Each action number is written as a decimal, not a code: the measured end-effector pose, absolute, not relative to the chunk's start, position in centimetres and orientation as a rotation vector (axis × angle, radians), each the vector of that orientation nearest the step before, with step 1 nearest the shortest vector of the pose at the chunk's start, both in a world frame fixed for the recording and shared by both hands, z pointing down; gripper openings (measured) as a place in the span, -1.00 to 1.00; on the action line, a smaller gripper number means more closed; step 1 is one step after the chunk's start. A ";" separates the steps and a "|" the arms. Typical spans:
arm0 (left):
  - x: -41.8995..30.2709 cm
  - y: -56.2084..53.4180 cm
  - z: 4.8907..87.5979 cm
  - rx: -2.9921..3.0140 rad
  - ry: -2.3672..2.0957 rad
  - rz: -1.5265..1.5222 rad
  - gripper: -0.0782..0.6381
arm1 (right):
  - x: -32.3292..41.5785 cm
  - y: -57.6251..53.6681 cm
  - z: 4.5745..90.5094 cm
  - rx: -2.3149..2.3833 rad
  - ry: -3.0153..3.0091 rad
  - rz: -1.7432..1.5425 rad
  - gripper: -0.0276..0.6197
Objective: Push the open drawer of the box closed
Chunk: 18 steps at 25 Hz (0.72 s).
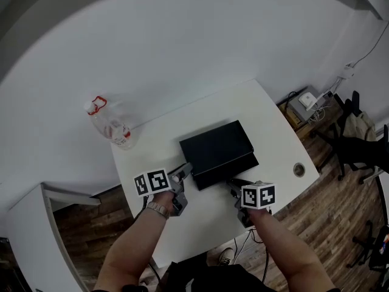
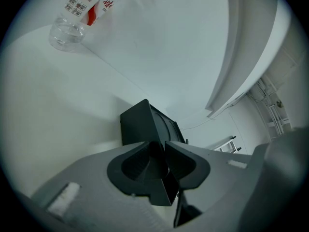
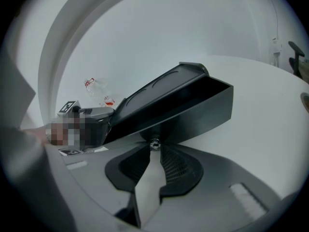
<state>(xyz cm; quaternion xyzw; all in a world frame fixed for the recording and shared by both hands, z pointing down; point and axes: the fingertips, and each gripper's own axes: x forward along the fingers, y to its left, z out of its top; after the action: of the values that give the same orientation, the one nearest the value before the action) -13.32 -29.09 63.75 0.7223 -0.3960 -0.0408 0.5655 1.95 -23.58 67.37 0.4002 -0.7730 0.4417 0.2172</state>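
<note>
A black box (image 1: 216,143) lies in the middle of the white table (image 1: 267,111), its drawer (image 1: 230,171) standing a little way out towards me. In the right gripper view the drawer (image 3: 198,112) juts from under the lid (image 3: 159,95), and my right gripper (image 3: 154,147) is shut on the small metal knob (image 3: 154,143) on its front. The same right gripper (image 1: 234,187) shows at the drawer front in the head view. My left gripper (image 1: 184,171) is shut and empty, its tips at the box's near left corner (image 2: 142,124); its jaws (image 2: 163,146) meet there.
A clear plastic bottle (image 1: 112,126) with a red cap ring lies at the table's far left corner. A round cable hole (image 1: 298,170) is in the table at the right. A dark chair (image 1: 358,142) and cables stand on the wooden floor beyond the right edge.
</note>
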 end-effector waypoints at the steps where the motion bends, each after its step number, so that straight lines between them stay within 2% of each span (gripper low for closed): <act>1: -13.3 -29.1 63.8 1.699 -0.929 -0.096 -0.47 | 1.8 -23.8 67.4 1.107 -2.142 1.224 -0.70; 18: -13.3 -29.0 63.7 1.702 -0.908 -0.119 -0.47 | 0.0 -27.8 67.5 1.106 -2.140 1.233 -0.70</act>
<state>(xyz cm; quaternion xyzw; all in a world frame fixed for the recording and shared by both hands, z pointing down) -13.31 -29.03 63.69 0.7246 -0.3865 -0.0505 0.5683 0.05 -27.79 67.53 0.3991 -0.7721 0.4448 0.2162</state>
